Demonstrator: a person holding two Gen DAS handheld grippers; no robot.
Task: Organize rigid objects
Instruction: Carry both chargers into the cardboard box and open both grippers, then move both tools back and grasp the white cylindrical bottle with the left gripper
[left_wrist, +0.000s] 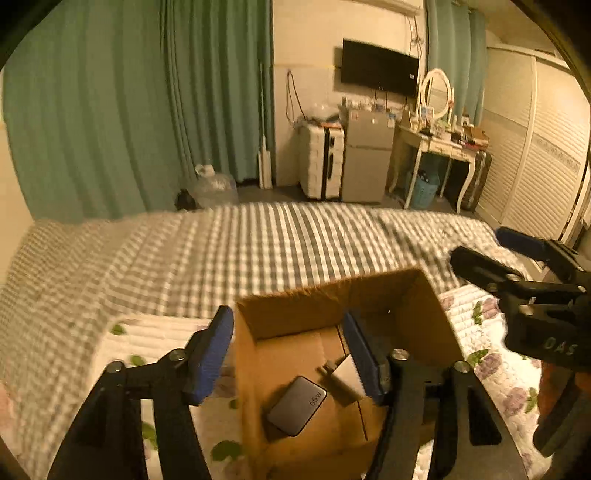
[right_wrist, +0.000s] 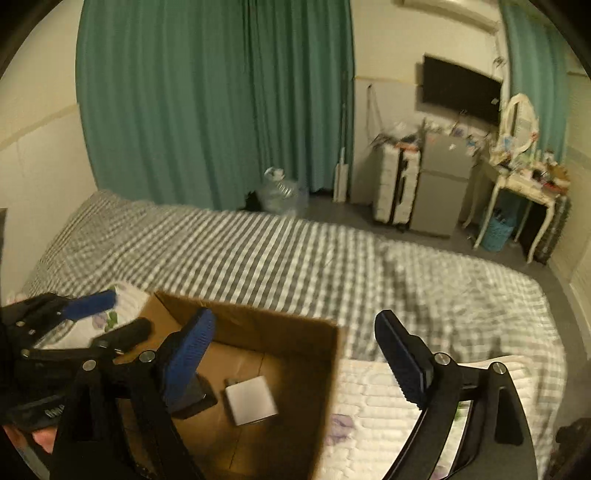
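Green curtains, wall television, small fridge, checked bed, warm light.

A big bed with a grey checked cover fills the middle. Behind the bed hang green curtains. Past the bed's far side stand a white suitcase, a small fridge, and a white table with a mirror.
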